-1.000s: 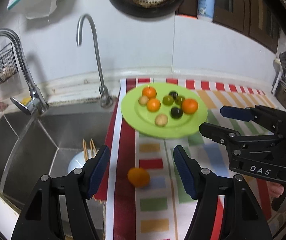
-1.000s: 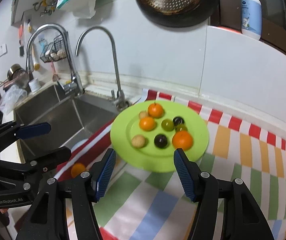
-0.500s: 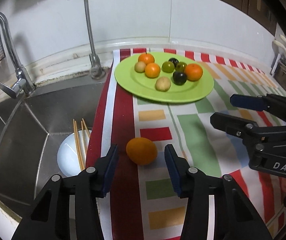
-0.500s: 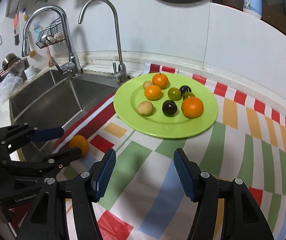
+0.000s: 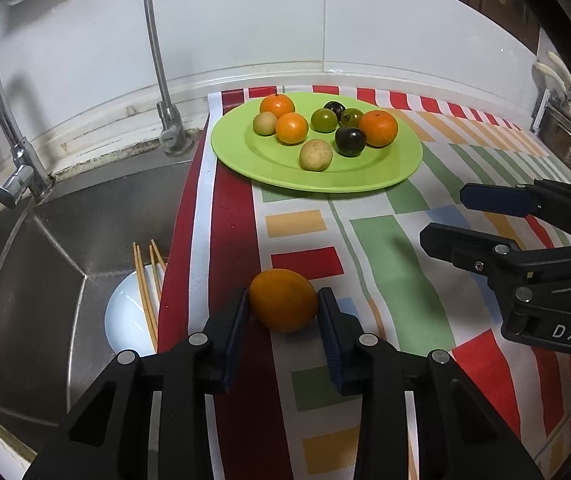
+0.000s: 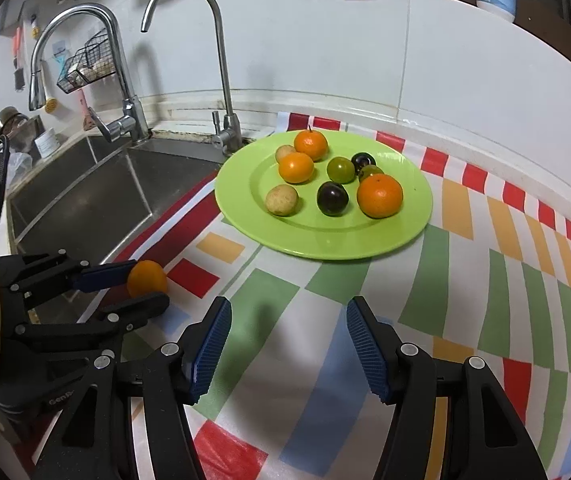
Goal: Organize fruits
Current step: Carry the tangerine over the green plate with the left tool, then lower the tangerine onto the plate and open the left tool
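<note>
A loose orange (image 5: 282, 294) lies on the striped cloth near the sink's edge. My left gripper (image 5: 283, 299) is down around it, jaws closing, with both blue pads touching its sides; the right wrist view shows the same orange (image 6: 147, 276) between those fingers. A green plate (image 5: 385, 172) farther back holds several small fruits: oranges, green and dark plums, pale round ones. My right gripper (image 6: 287, 314) hovers open over the cloth in front of the plate (image 6: 245, 208), with nothing between its fingers.
A steel sink (image 5: 65, 240) drops off just left of the cloth, with a white bowl (image 5: 125, 320) and chopsticks in it. A slim faucet (image 5: 165, 120) stands at the sink's back corner. The striped cloth (image 5: 405, 280) covers the counter to the right.
My left gripper came down onto the loose orange and its jaws narrowed until the pads met the fruit. The right gripper sank a little with its opening unchanged.
</note>
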{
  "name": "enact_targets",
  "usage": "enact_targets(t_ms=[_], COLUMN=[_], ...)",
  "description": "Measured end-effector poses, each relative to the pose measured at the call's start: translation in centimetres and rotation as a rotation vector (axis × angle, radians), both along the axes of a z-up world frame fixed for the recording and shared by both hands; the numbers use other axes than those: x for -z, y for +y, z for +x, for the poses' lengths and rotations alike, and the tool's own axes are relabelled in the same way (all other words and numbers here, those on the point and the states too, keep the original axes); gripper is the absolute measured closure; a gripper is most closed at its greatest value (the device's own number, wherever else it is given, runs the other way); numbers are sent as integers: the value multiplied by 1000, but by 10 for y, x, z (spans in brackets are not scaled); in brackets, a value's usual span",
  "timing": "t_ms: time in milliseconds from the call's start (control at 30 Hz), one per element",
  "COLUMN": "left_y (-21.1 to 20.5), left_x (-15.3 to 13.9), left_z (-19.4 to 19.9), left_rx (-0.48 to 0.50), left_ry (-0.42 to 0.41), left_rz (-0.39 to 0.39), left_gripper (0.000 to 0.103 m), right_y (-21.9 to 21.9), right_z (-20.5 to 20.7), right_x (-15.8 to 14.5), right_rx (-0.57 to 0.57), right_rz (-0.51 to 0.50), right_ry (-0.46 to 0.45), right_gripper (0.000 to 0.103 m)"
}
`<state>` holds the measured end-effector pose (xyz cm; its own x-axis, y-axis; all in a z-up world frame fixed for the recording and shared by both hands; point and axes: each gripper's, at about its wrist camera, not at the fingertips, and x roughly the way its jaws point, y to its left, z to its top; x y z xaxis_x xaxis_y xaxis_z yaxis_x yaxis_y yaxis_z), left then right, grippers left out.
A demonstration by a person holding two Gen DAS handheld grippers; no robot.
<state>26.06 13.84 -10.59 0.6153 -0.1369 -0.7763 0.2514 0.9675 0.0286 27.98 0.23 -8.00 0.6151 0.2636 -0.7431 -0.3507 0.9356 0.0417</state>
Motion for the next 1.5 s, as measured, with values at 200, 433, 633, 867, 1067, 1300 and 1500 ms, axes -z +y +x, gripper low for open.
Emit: enact_targets(t_ms=[200, 433, 633, 867, 1067, 1300, 1500], left_y=[-1, -3, -15, -36, -58, -76, -80], left_x=[-9, -33, -46, -49, -40, -27, -24], left_z=[-3, -5, 4, 31, 61, 87, 97], left_rx=[-2, -12, 39, 102, 148, 174, 171], left_ry=[-21, -49, -90, -101, -66, -33, -44], left_rz=[27, 22, 17, -16, -46, -47, -34], left_gripper=[69, 69, 69, 69, 69, 69, 55], right_y=[-2, -9, -19, -34, -49, -67, -70], right_z=[-1, -1, 5, 17, 30, 44, 46], right_x=[1, -6, -19, -26, -24, -18, -16], right_rx=[21, 56, 99, 163, 221, 285, 323], right_rz=[2, 20, 31, 27, 0, -6, -13], right_ry=[6, 1, -31, -50, -50, -29, -30], right_gripper=[42, 42, 42, 42, 42, 42, 42])
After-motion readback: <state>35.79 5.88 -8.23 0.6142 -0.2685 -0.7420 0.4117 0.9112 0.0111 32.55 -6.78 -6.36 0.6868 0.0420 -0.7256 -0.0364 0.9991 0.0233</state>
